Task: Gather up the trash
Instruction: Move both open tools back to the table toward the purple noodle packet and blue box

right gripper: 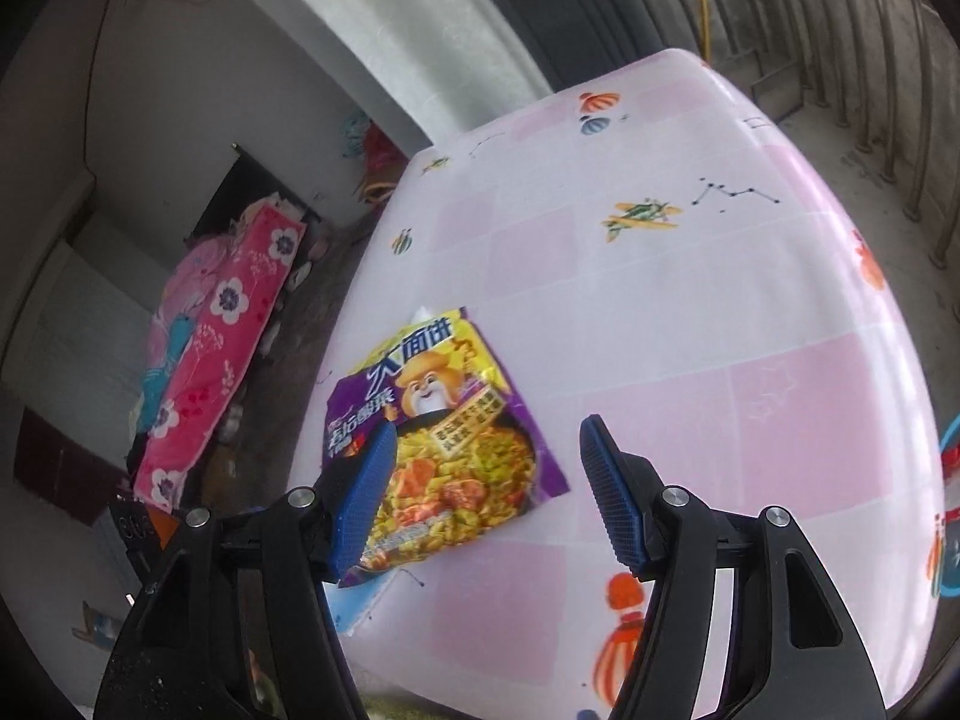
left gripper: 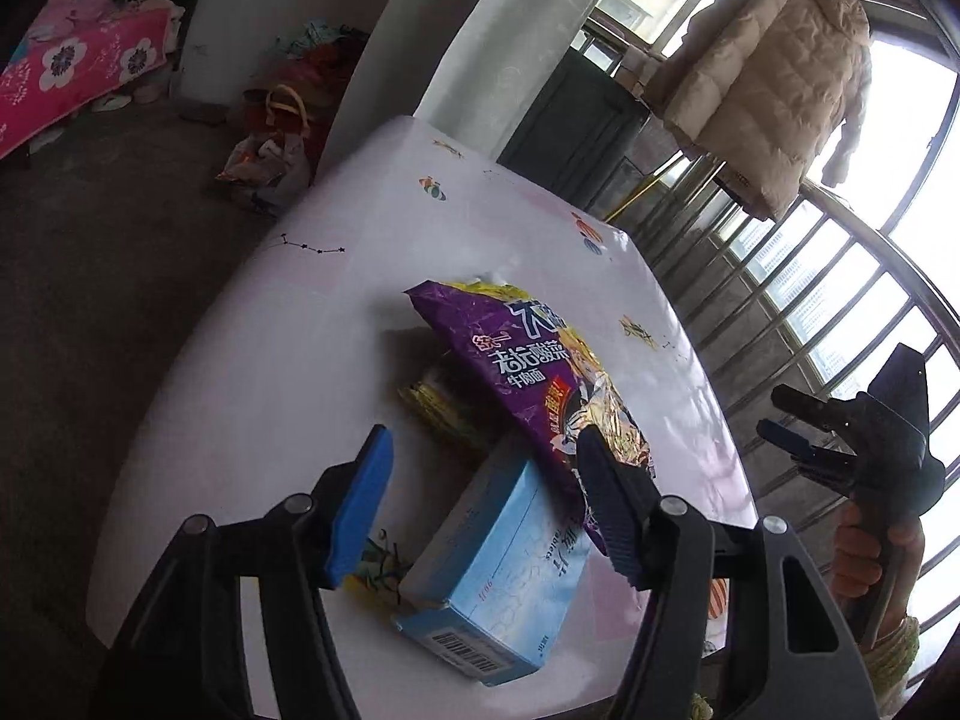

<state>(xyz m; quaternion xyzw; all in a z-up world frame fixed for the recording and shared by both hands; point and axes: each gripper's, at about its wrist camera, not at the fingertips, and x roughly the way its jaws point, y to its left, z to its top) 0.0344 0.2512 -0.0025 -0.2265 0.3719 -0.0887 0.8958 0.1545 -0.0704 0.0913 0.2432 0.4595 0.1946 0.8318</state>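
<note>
A purple instant-noodle wrapper [left gripper: 528,372] lies on the pink-and-white table [left gripper: 312,312], draped over a light blue carton [left gripper: 498,570]. A green-gold wrapper [left gripper: 444,414] pokes out beneath them, and yellow-green scraps [left gripper: 378,564] lie beside the carton. My left gripper [left gripper: 486,504] hovers open above the carton and the wrapper's near end, pressing on nothing. My right gripper [left gripper: 780,420], held by a hand [left gripper: 864,552], hangs off the table's right side. In the right wrist view the right gripper [right gripper: 486,492] is open and empty above the table [right gripper: 690,360], with the wrapper [right gripper: 444,444] beside its left finger.
A bed with a pink floral blanket [left gripper: 78,72] stands far left, with bags [left gripper: 270,144] on the floor nearby. A beige puffer jacket [left gripper: 774,90] hangs over a metal railing [left gripper: 810,276] on the right. A dark cabinet [left gripper: 570,120] stands behind the table.
</note>
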